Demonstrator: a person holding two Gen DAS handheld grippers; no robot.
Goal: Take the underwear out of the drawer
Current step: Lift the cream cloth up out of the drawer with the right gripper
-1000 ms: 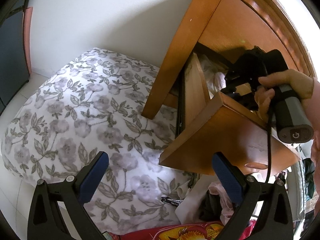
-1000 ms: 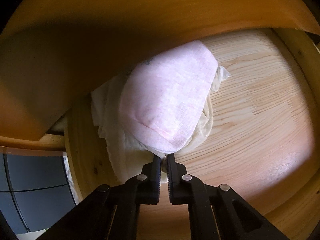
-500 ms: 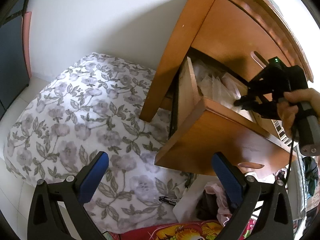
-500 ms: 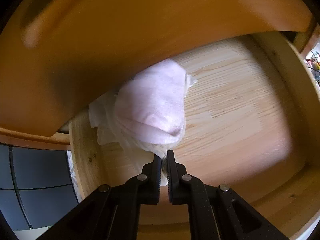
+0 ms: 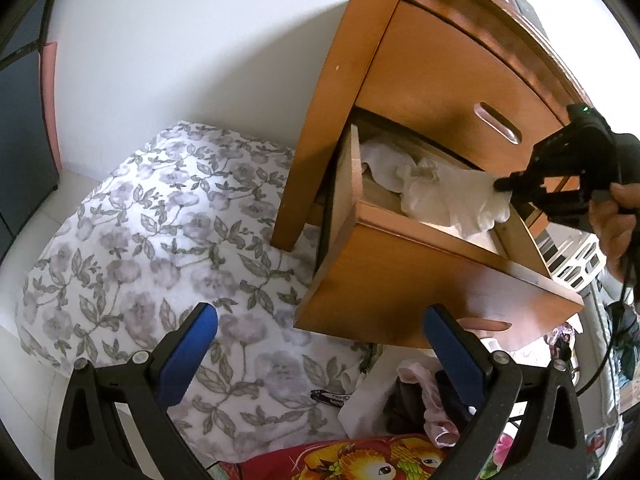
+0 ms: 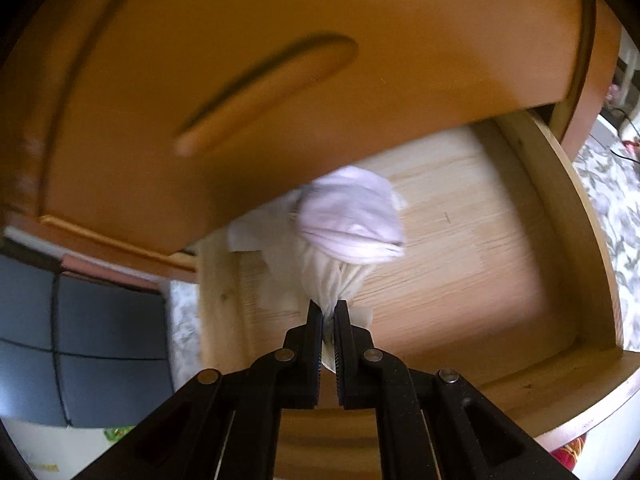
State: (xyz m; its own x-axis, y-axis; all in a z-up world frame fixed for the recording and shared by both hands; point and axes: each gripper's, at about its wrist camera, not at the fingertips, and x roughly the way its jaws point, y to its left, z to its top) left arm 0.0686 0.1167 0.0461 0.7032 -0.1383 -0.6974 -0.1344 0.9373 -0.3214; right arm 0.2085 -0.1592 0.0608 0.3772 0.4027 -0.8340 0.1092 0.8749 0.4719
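The lower drawer [image 5: 420,280] of a wooden nightstand stands pulled out. White underwear [image 5: 448,192] stretches up out of it, pinched at one end by my right gripper [image 5: 505,187], which a hand holds at the right edge. In the right wrist view the right gripper [image 6: 328,312] is shut on the bunched white cloth, and the pale underwear [image 6: 352,220] hangs stretched over the drawer's bare floor [image 6: 460,264]. My left gripper [image 5: 320,344] hangs open over the bedding, in front of the drawer, with nothing between its blue pads.
A floral duvet [image 5: 140,240] covers the floor left of the nightstand. The shut upper drawer [image 5: 452,92] sits just above the open one. A heap of clothes [image 5: 424,404] and a red printed cloth [image 5: 360,460] lie below the drawer front.
The right gripper has lifted and drawn back out of the drawer with the underwear, which now stretches up above the drawer's rim. The left gripper stays open and has risen slightly.
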